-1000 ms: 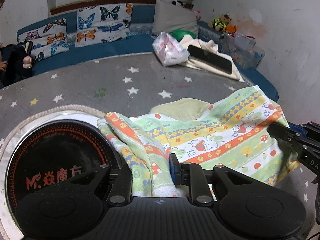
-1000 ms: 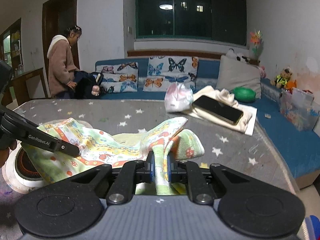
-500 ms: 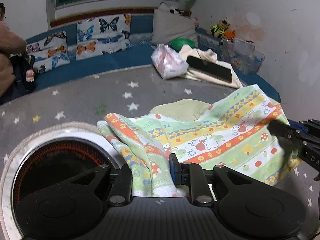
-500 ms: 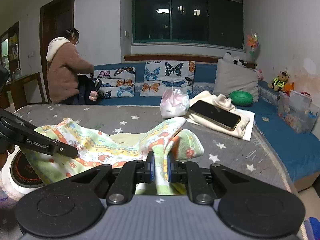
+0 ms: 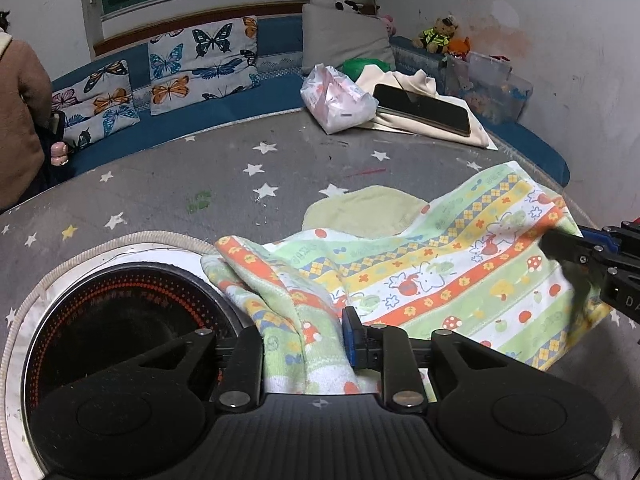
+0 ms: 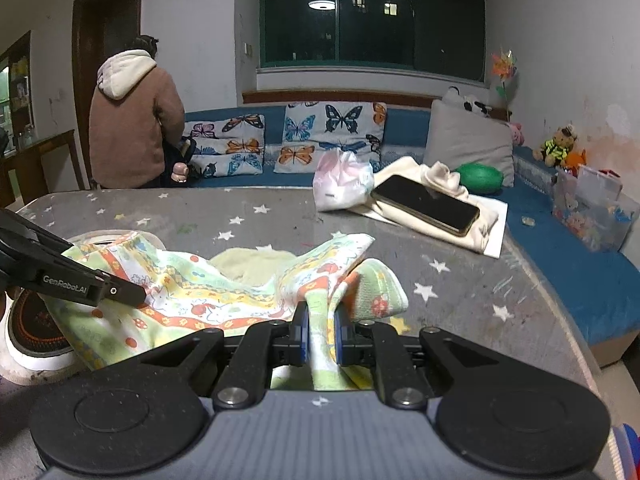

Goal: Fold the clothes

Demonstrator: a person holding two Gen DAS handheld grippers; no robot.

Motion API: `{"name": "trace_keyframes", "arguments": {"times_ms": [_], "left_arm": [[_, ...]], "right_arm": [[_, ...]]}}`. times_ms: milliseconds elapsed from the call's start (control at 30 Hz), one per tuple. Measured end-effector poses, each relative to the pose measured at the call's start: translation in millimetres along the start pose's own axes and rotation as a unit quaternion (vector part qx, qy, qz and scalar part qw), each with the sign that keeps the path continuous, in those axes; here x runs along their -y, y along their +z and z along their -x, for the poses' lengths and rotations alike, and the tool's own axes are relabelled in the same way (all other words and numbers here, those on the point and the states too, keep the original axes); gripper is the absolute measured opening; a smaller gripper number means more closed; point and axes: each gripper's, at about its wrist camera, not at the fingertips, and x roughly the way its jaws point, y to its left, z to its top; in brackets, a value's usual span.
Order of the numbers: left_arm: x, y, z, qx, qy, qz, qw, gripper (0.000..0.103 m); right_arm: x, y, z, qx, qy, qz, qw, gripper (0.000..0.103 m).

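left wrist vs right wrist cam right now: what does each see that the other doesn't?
Only the left wrist view: most of the round black cooktop with its red dotted rings, and the right gripper entering from the side.

Only the right wrist view: the door, the whole back of a person in a brown hooded coat, the dark window with a ceiling lamp's reflection, and the left gripper from the side.

Both: the patterned cloth clamped at each end over the star-print table, the phone on a cream garment, the butterfly cushions and the teddy bear.

Blk grippers (image 6: pixel 320 340), blue pads, "GenRobot.AI".
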Motion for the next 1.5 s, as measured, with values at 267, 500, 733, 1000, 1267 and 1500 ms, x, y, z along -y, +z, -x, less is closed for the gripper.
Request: {"name": "trace_keyframes", "arguments": {"times_ms": [267,500,733,1000,1267,1500], "left_arm": [[-0.7,-6.0,-5.4,-0.01,0.007,-0.002,0.9999,0.033],[-2.3,-10.1,-7.6,-0.014,0.015,-0.001,0.9998,0.043],[-1.8,-13.9,-7.8,-0.017,0.021,-0.003,0.9996,0.053],[-4.0,-21.2,-5.4,-0.02,0.029,-0.006,0.9994,0.061],[-7.7,-29.2,-0.1,-0.025,0.037,-0.014,0.9989,0.067],[-15.8,-38.8,5.9,-0.026,0.046,-0.02,0.9984,0.069]], "right_arm": [[7.6,-10.6,-8.4,-0.027,-0.006,-0.015,1.0,0.012],[11.4,-15.9,-11.6,-0.036,-0.019,-0.018,0.999,0.019],[9.5,-15.2,-7.5,-0.029,-0.029,-0.013,0.999,0.048],[-16.2,-12.9,-2.1,-0.015,-0.008,0.021,1.0,0.082],[-47.2,-24.6,-14.0,-0.038,0.025,0.049,0.998,0.094],[-69.4,-38.2,-21.8,-0.061,0.039,0.06,0.996,0.103]]}}
